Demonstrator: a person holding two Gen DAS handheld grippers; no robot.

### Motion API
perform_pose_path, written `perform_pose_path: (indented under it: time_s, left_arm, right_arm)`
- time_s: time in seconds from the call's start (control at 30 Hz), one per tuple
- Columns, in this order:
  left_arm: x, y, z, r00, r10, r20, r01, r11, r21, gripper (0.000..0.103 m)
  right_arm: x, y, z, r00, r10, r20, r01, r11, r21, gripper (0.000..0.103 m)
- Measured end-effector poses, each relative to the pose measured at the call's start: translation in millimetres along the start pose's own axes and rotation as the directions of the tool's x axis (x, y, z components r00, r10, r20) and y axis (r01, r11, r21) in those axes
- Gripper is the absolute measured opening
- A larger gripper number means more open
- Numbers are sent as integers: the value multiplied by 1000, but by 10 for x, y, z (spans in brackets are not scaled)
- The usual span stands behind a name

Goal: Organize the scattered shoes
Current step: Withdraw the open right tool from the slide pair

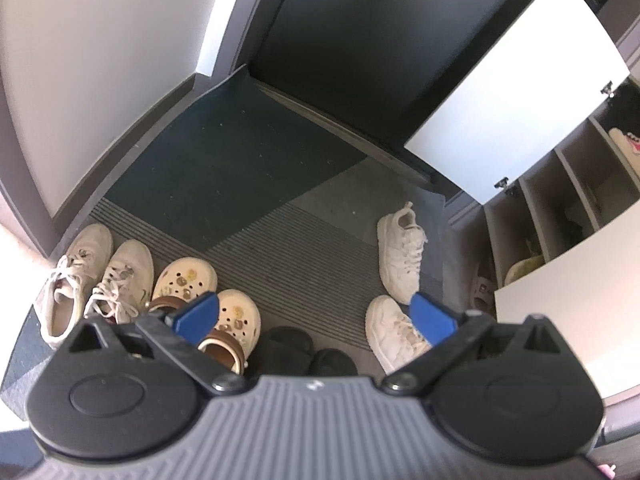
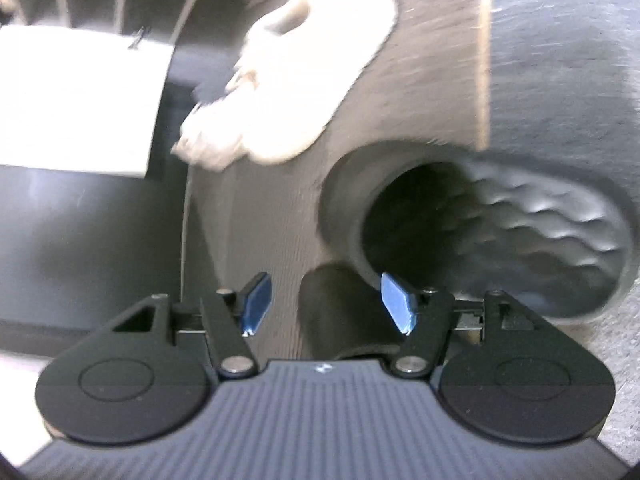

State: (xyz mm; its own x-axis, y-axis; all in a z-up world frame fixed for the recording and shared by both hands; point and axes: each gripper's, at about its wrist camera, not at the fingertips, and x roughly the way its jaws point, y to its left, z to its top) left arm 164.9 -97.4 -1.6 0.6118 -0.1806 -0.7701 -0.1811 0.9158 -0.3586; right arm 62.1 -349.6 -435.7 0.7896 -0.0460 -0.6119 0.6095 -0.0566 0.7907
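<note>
In the left wrist view my left gripper [image 1: 316,314] is open and empty, high above the entry mat. Below it lie a pair of beige laced sneakers [image 1: 92,284] at left, a pair of cream clogs with charms [image 1: 208,300], two black slippers [image 1: 308,350] at the centre, and two white sneakers [image 1: 400,256] at right. In the blurred right wrist view my right gripper [image 2: 326,304] is open, low over the floor. A black slipper's toe [image 2: 340,312] lies between its fingers, and a second black slipper [image 2: 492,224] lies just beyond. A white sneaker [image 2: 304,68] lies further off.
An open shoe cabinet [image 1: 560,208] with white doors and several shelf slots stands at right, with shoes inside. A dark door and threshold lie ahead. The ribbed grey mat [image 1: 288,248] covers the floor. A wall runs along the left.
</note>
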Motion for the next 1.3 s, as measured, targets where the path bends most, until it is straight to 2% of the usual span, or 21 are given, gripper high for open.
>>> perform_pose_path:
  time_s: [0.07,0.17,0.23,0.3,0.4,0.47,0.67,0.73,0.8,0.93,1.0,1.1,1.23,1.3]
  left_arm:
    - [-17,-5,3,1000,13,9,-13,1000,16,103]
    - [-14,20,11,1000,26,7,-27,999,22,103]
    - [-11,56,22,999,34,3,-34,999,22,103]
    - [-16,99,38,999,38,4,-38,999,20,103]
    - [-36,153,75,999,45,12,-45,999,13,103]
    - [-48,177,89,999,42,14,-43,999,7,103]
    - [-83,189,126,999,37,34,-38,999,11,103]
    - [-86,176,129,999,35,37,-36,999,14,103]
    - [-82,156,125,999,31,34,-31,999,15,103]
    - [-70,56,162,998,25,58,-26,999,24,103]
    - [-52,-50,201,994,36,101,-42,998,51,103]
    - [66,-247,239,984,108,145,-120,990,77,103]
    - [275,-414,215,984,132,121,-143,986,86,103]
    - [425,-517,150,985,147,93,-157,982,110,103]
  right_arm:
    - [114,-64,21,1000,3,-31,-2,999,36,64]
    - [209,-74,47,999,-49,-5,49,999,-19,64]
    - [294,-111,59,1000,-22,-6,22,999,-23,63]
    - [402,-210,57,997,11,-71,-8,999,35,43]
    - [397,-124,23,997,18,-74,-19,1000,-12,30]
    - [414,-84,1,996,33,-77,-35,999,-23,25]
    - [460,-119,-106,993,70,-100,-70,998,1,25]
    - [455,-96,-91,994,57,-94,-58,998,-5,26]
    - [390,-143,-33,996,10,-86,-7,999,33,27]
    - [358,-101,13,991,-38,-127,43,998,36,30]
    - [240,140,-7,986,-64,-153,45,991,-124,30]
    - [111,410,-24,982,-107,-157,65,966,-251,30]
    - [-147,992,-32,972,-180,-152,108,915,-390,30]
    - [-398,1502,-54,960,-257,-107,164,832,-530,30]
